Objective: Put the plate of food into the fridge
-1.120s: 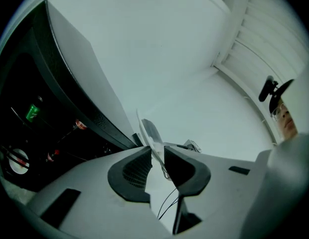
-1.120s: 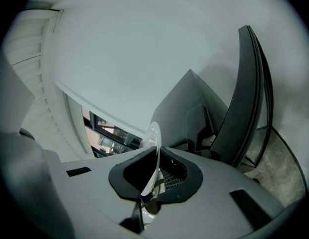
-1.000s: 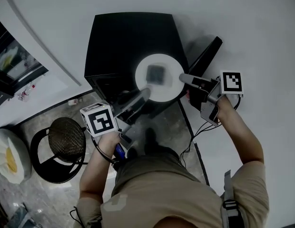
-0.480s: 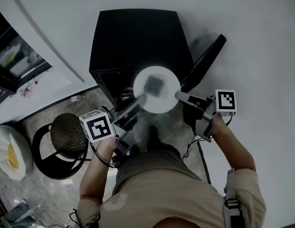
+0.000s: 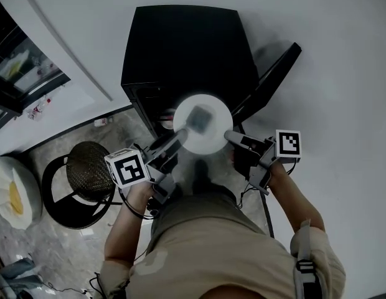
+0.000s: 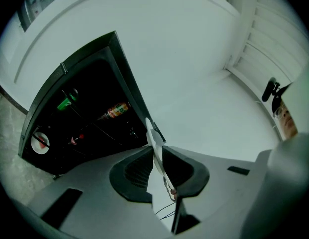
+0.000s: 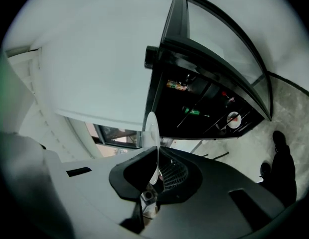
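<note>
Before the open fridge (image 5: 180,48), a white plate (image 5: 213,133) is held in the air by both grippers, level and clear of the floor. A dark square piece of food (image 5: 200,116) is seen at its centre. The plate is positioned at the front of the cabinet, beside the door (image 5: 269,83), which is swung out to the right. Whether its far edge has crossed the threshold cannot be determined from above.

The left gripper (image 5: 178,134) is applied to the plate's left rim. In the left gripper view the thin rim is seen standing between the two dark pads; the jaws have just been closing, and the pads are now judged to be bearing on it. The right gripper (image 5: 229,136) is applied to the opposite rim. In the right gripper view its jaws are drawn almost together, with the rim clamped between the pads.

Shelves carrying a bottle (image 6: 114,110) and a small green item (image 6: 66,102) are noted inside the dark cabinet.

A round black stool (image 5: 87,178) with a woven seat is recorded on the stone floor to the left, well apart from the plate. The person's forearms are seen reaching forward behind each marker cube.
</note>
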